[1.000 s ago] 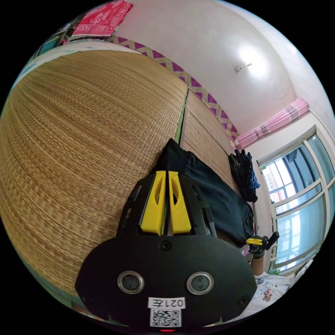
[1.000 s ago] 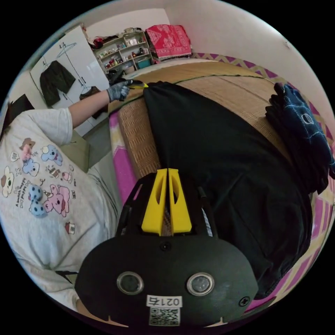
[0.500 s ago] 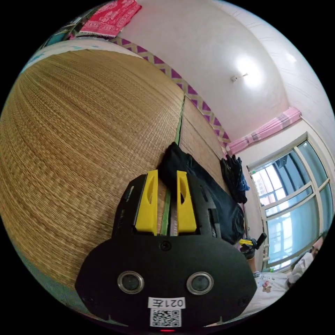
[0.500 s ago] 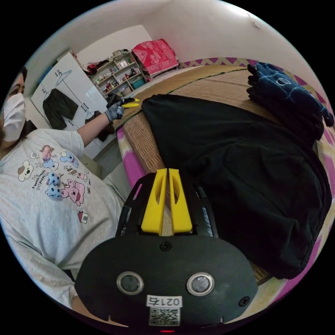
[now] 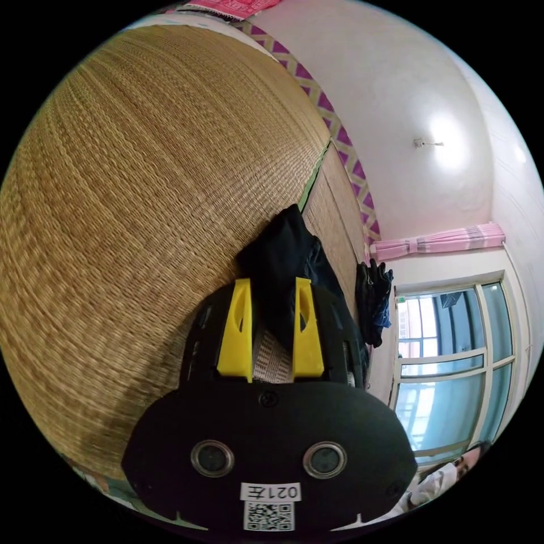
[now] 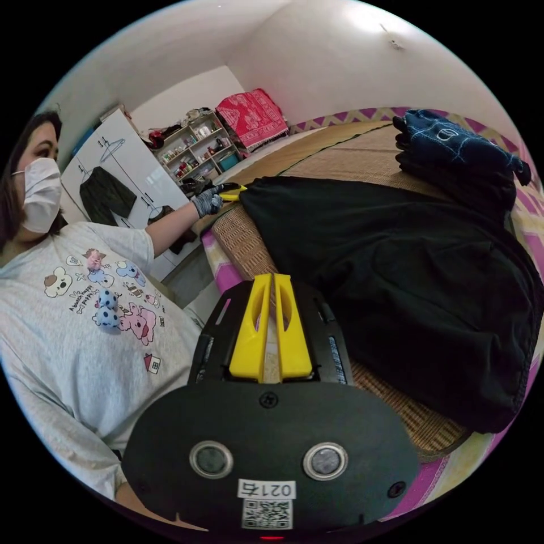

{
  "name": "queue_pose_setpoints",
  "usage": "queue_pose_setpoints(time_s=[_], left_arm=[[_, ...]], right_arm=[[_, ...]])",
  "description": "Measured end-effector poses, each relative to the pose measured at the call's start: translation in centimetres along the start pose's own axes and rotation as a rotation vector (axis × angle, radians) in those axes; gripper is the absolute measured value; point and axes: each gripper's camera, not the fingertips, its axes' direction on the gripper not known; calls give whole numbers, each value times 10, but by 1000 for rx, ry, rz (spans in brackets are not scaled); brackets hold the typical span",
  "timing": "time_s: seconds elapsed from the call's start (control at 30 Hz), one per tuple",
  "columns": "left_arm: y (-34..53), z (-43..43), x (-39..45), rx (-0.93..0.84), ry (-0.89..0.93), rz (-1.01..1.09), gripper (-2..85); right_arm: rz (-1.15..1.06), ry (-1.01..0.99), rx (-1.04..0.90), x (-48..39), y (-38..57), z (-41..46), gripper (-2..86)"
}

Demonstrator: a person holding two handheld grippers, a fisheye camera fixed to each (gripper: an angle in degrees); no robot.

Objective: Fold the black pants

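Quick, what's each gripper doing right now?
Left gripper: open, jaws either side of the black pants end.
Right gripper: closed, holding nothing.

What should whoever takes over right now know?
Left tool: open, jaws on either side of the pants hem, not clamped.
Right tool: shut, empty, off the near edge of the mat.
Pants: spread flat on the mat, one end toward the left tool. A dark pile of clothes sits beside them.
Done: pants laid out.
Left: grip the hem, grip the other end, fold.
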Motion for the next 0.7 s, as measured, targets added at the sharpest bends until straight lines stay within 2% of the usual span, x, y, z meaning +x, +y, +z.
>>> queue_pose_setpoints(time_s=[0.2, 0.27, 0.47, 0.6, 0.7], left_arm=[[24, 14, -10, 105, 125, 91, 33], [35, 13, 13, 118, 93, 175, 27], [118, 38, 155, 160, 25, 620, 24], [212, 121, 241, 84, 25, 905, 26], [276, 217, 268, -27, -10, 1012, 29]], right_arm=[[30, 9, 22, 3, 1, -32, -3], [41, 18, 43, 5, 4, -50, -4], [86, 39, 111, 13, 16, -96, -5], [116, 47, 163, 17, 24, -122, -6], [135, 46, 187, 18, 29, -141, -6]])
